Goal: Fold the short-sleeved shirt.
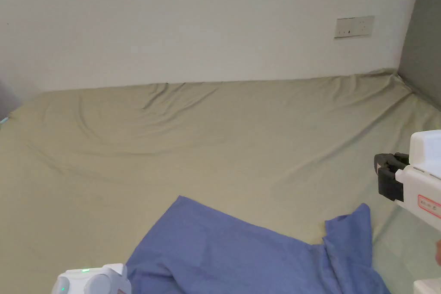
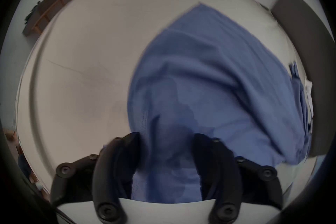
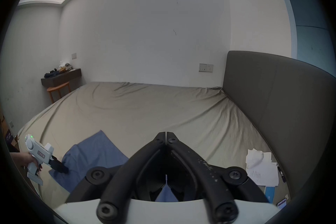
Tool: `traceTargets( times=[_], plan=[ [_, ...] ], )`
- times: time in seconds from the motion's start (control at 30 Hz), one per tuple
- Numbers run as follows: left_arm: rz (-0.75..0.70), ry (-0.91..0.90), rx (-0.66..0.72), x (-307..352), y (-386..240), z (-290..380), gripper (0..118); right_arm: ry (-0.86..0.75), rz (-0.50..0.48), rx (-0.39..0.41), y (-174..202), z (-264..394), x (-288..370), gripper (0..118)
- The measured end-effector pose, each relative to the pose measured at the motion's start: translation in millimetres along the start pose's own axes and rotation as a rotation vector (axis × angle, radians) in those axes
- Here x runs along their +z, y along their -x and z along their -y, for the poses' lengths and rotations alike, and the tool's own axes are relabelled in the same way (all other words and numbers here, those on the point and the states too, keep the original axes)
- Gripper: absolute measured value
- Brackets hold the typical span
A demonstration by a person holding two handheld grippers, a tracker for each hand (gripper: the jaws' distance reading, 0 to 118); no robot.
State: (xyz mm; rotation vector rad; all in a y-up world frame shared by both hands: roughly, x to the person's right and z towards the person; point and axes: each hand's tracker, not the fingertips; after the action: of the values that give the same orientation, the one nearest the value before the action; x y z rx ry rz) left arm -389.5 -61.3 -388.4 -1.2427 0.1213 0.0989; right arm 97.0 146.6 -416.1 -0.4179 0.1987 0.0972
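1. On the near part of the bed, close in front of you, lies the blue short-sleeved shirt (image 1: 241,252). It is rumpled rather than flat: one pointed corner reaches away from you toward the wall, and a second flap stands up in a loose ridge on your right side.

2. No neat fold shows anywhere on it. Judging from that, the task looks barely begun, or at most in the spreading-out stage; the flattening, the sleeve folds and the body folds all seem left to do.

3. Your left gripper (image 2: 166,138) sits at the shirt's near left edge. In its own view the jaws stand apart with blue cloth bunched between them, but blur keeps you from knowing whether they press on the cloth, so I cannot tell if it grips.

4. Your right gripper (image 3: 166,134) is held up in the air to the right, well above the fabric. Its jaws are closed tip to tip with nothing between them.

5. Beneath the shirt, the olive-tan bed sheet (image 1: 215,144) is wrinkled.

6. Farther right, beside the grey headboard (image 3: 272,100), some white papers (image 3: 261,168) rest on the sheet, well apart from the shirt.
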Motion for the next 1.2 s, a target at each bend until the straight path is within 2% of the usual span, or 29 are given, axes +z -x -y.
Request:
traceTargets(
  times=[0.03, 0.07, 0.13, 0.23, 0.3, 0.33, 0.4, 0.43, 0.47, 0.5, 0.57, 0.6, 0.63, 0.67, 0.73, 0.8, 0.83, 0.87, 0.97, 1.0, 1.03, 1.07, 1.17, 1.2],
  plan=[
    [-0.028, -0.073, -0.024, 2.6, 0.4, 3.1, 34, 0.010, 0.008, -0.002, -6.3, 5.5, 1.7, 1],
    [-0.001, -0.030, 0.003, 6.1, 0.5, 3.7, 3, 0.023, 0.019, -0.008, -14.6, 11.9, 3.9, 1],
    [0.123, -0.024, 0.066, 14.6, -1.3, 11.8, 2, 0.067, 0.045, -0.023, -30.9, 28.8, 11.9, 1],
    [0.121, -0.024, 0.033, 24.9, -6.4, 19.0, 2, 0.158, 0.091, -0.016, -56.7, 66.3, 16.6, 1],
    [0.110, -0.060, 0.000, 37.6, -10.0, 22.2, 2, 0.229, 0.073, -0.013, -75.4, 98.5, 19.0, 2],
    [0.125, -0.073, 0.000, 45.7, -9.2, 22.1, 2, 0.284, 0.050, -0.050, -86.4, 116.0, 16.4, 22],
    [0.184, -0.125, 0.056, 64.9, -4.1, 19.7, 2, 0.356, -0.078, -0.149, -106.5, 149.9, 9.1, 102],
    [0.226, -0.157, 0.099, 77.4, -3.0, 21.0, 2, 0.409, -0.132, -0.197, -113.5, 166.2, 0.7, 118],
    [0.259, -0.182, 0.137, 89.0, -0.7, 21.1, 2, 0.473, -0.139, -0.224, -115.5, 181.1, -6.9, 118],
    [0.264, -0.213, 0.142, 99.5, -0.1, 21.1, 2, 0.468, -0.159, -0.221, -116.0, 192.3, -7.8, 115],
    [0.246, -0.260, 0.107, 124.8, -9.5, 25.0, 2, 0.524, -0.125, -0.173, -109.0, 204.8, -12.2, 109],
    [0.235, -0.272, 0.083, 136.8, -16.9, 27.9, 2, 0.564, -0.160, -0.157, -103.6, 212.4, -15.8, 108],
    [0.225, -0.288, 0.064, 144.7, -20.6, 30.3, 2, 0.599, -0.200, -0.179, -102.5, 222.4, -20.0, 99],
    [0.222, -0.290, 0.045, 149.7, -24.1, 32.6, 2, 0.621, -0.218, -0.186, -103.6, 232.2, -24.6, 83],
    [0.227, -0.287, 0.050, 154.1, -20.4, 33.1, 2, 0.636, -0.194, -0.181, -95.9, 245.4, -25.1, 41],
    [0.229, -0.281, 0.046, 153.4, -22.8, 39.0, 2, 0.552, -0.059, -0.278, -93.1, 245.7, -11.1, 32],
    [0.227, -0.274, 0.050, 149.5, -16.8, 39.0, 2, 0.552, -0.074, -0.348, -95.5, 244.4, -7.6, 15],
    [0.212, -0.278, 0.056, 148.0, -16.3, 42.4, 2, 0.566, -0.078, -0.414, -96.4, 243.5, -4.6, 7],
    [0.231, -0.278, 0.108, 149.1, -8.3, 51.9, 2, 0.550, -0.077, -0.303, -100.3, 234.0, -1.1, 7],
    [0.251, -0.293, 0.132, 155.2, -6.1, 55.9, 2, 0.540, -0.083, -0.312, -100.1, 222.1, 8.4, 7],
    [0.261, -0.302, 0.140, 163.9, -5.5, 59.1, 2, 0.463, -0.101, -0.315, -94.4, 204.7, 28.5, 7],
    [0.270, -0.311, 0.139, 174.5, -5.4, 61.8, 2, 0.430, -0.114, -0.351, -91.8, 190.7, 43.8, 7],
    [0.343, -0.404, 0.170, 219.9, 6.4, 58.2, 2, 0.224, -0.068, -0.414, -100.3, 126.2, 93.6, 6],
    [0.364, -0.438, 0.196, 237.0, 11.0, 52.2, 2, 0.146, -0.047, -0.389, -106.6, 98.7, 106.1, 6]
  ],
)
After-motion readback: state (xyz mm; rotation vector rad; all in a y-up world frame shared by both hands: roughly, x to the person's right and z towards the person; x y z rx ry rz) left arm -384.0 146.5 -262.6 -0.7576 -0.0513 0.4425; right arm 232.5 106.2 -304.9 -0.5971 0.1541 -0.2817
